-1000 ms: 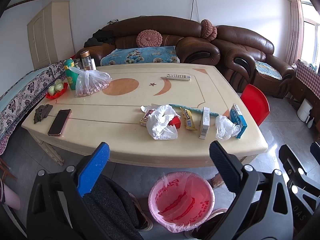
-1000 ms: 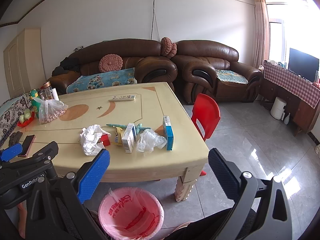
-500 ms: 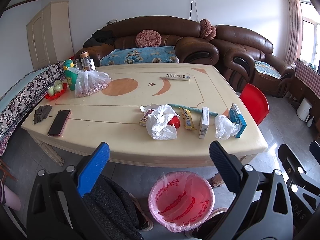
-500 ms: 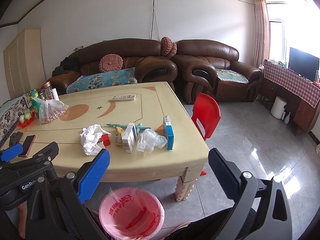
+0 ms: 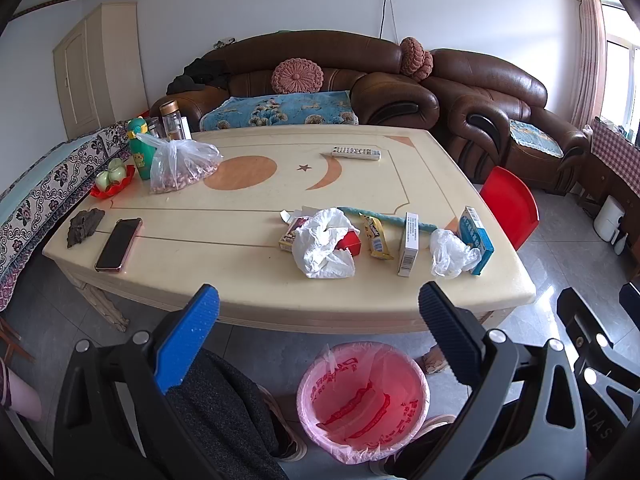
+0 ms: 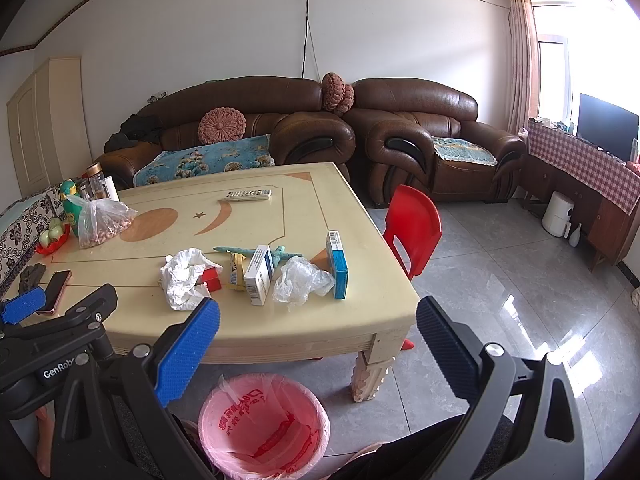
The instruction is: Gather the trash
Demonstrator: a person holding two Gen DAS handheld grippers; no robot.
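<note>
Both the left gripper [image 5: 318,312] and the right gripper [image 6: 318,330] hang spread wide and empty before the table [image 5: 248,276], where the crumpled white bag [image 5: 324,248] lies straight ahead of the left one, nearer to it.

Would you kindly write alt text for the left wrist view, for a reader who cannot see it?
The open left tool hangs before a cream table, holding nothing. Near the table's front edge lie crumpled white paper, small boxes and a clear plastic bag. On the floor below stands a pink-lined trash bin.
</note>
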